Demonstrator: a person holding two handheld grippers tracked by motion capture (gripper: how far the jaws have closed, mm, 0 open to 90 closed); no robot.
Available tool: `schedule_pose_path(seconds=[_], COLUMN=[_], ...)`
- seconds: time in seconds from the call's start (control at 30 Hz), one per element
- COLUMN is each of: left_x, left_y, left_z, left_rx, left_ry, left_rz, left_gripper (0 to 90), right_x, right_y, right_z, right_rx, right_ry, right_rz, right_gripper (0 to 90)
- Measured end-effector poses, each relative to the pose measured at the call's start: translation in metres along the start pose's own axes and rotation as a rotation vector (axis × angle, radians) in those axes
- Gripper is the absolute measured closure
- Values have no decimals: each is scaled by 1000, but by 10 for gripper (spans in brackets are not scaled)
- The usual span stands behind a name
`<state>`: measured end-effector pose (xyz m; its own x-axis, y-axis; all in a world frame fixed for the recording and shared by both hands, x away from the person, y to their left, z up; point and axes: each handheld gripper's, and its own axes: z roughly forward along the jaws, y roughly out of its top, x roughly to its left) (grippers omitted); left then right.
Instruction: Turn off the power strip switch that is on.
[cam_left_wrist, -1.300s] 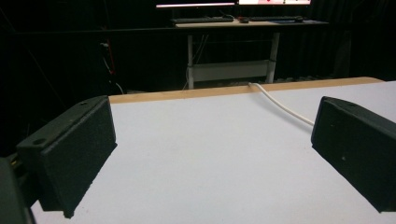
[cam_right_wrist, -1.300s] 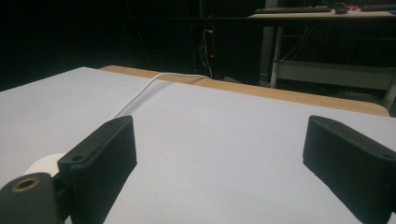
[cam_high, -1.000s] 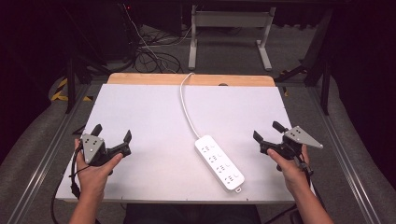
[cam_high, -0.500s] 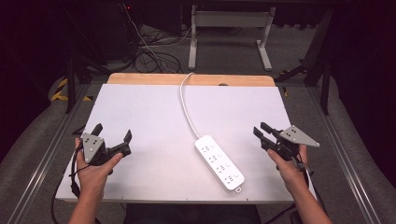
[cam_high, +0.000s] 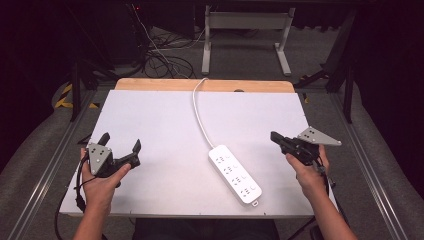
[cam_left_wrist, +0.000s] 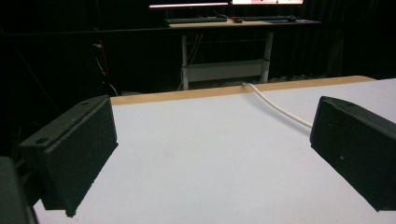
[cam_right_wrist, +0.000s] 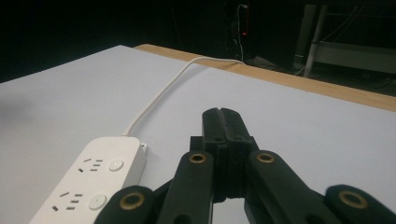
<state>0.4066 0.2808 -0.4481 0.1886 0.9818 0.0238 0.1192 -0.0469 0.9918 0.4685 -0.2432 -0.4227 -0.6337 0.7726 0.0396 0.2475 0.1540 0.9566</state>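
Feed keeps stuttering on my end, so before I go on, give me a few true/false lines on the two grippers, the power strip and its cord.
1. The left gripper has its jaws spread wide. True.
2. The right gripper is open too. False: its jaws are pressed together, with nothing between them.
3. The power strip lies on the white table between the two grippers, touched by neither. True.
4. A plug sits in one of the strip's sockets. False: the sockets that show are bare.
5. The cord runs from the strip over the table's far wooden edge. True.
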Motion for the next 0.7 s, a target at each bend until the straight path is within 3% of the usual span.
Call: schedule_pose_path(seconds=[0.1, 0.27, 0.5, 0.67, 0.7], left_x=[1, 1, 2, 3, 2], left_y=[0, 0, -1, -1, -1], left_z=[0, 0, 0, -1, -1], left_rx=[2, 4, 5, 5, 4], left_ry=[3, 6, 7, 4, 5], left_rz=[-2, -1, 1, 1, 0], left_gripper=[12, 13, 13, 13, 13], right_x=[3, 17, 31, 46, 51], right_y=[3, 9, 14, 13, 11], right_z=[5, 22, 47, 68, 76], right_rx=[13, 79, 133, 216, 253], right_ry=[12, 70, 142, 203, 223], right_rz=[-17, -69, -81, -87, -89], right_gripper=[900, 900, 900, 900, 900])
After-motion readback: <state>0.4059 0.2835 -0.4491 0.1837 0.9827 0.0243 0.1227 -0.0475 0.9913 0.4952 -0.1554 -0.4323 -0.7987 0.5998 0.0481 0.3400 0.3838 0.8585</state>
